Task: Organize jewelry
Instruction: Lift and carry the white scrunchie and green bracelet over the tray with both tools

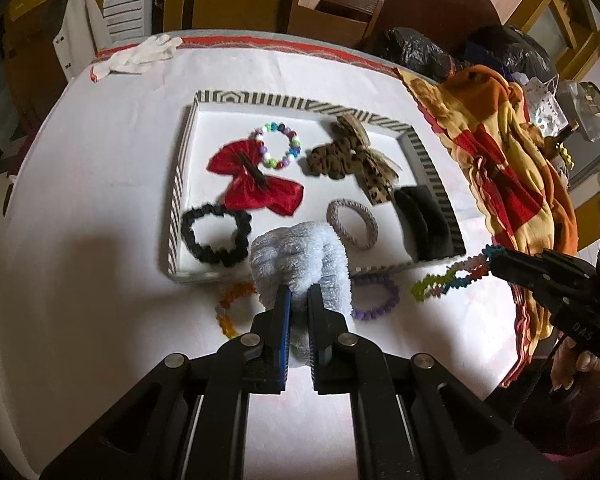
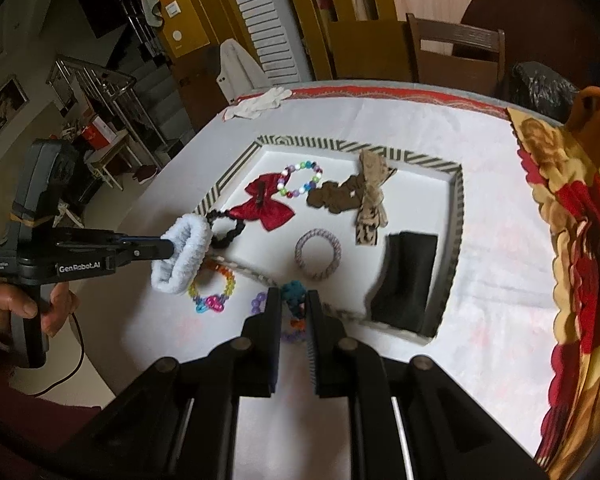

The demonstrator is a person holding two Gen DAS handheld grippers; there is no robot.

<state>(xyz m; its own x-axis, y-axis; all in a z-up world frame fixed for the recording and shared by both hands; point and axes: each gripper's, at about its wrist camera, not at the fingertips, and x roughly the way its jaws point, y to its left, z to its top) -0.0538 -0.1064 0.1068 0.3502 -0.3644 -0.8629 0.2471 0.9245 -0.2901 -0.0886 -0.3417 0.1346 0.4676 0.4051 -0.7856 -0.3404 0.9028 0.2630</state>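
Left hand-held gripper (image 1: 299,294) is clamped on a fluffy pale-blue scrunchie (image 1: 300,256), which bulges just beyond its tips at mid frame, over the striped tray's (image 1: 380,120) near edge; right hand-held gripper (image 2: 294,300) is pinched shut on a multicoloured zigzag bracelet (image 1: 456,276), a spiky loop of green, pink, orange and blue links hanging from its tips above the white desk (image 1: 100,280), lower right of the tray.

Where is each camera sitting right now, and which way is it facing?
Left wrist: on the left gripper, looking down at the tray; its fingers pinch a fluffy blue scrunchie.
Right wrist: on the right gripper, facing down at the tray's near edge; its fingers hold a colourful bracelet.
Shared: tray, red bow, each other's gripper.
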